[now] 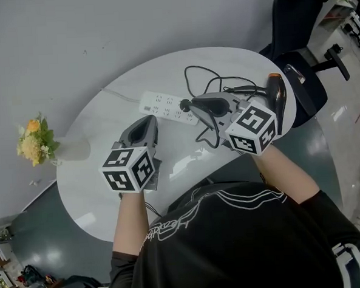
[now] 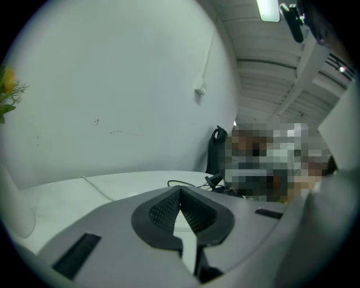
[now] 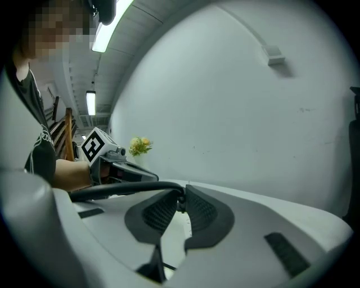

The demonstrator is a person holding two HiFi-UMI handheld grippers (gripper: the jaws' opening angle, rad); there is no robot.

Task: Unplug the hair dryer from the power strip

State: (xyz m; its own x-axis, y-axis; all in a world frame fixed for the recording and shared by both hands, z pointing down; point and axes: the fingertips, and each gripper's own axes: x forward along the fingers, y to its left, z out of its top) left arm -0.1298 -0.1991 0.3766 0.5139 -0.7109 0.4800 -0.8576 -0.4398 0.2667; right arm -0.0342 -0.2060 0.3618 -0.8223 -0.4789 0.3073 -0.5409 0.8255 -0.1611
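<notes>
A white power strip [image 1: 164,107] lies across the middle of the round white table [image 1: 97,176]. The black hair dryer [image 1: 278,95] with an orange end rests at the table's right edge, and its black cord [image 1: 191,79] loops behind the strip. My right gripper [image 1: 188,104] [image 3: 180,199] is shut on the cord's black plug [image 1: 184,103] over the strip's right end. The jaws hide whether the prongs are clear of the socket. My left gripper [image 1: 149,119] [image 2: 180,194] hovers near the strip's left half, shut with nothing between its pads.
A white vase [image 1: 77,148] with yellow flowers [image 1: 34,143] stands at the table's left edge. A black office chair [image 1: 300,23] is behind the table on the right. A thin white lead [image 1: 119,95] runs from the strip's left end across the table.
</notes>
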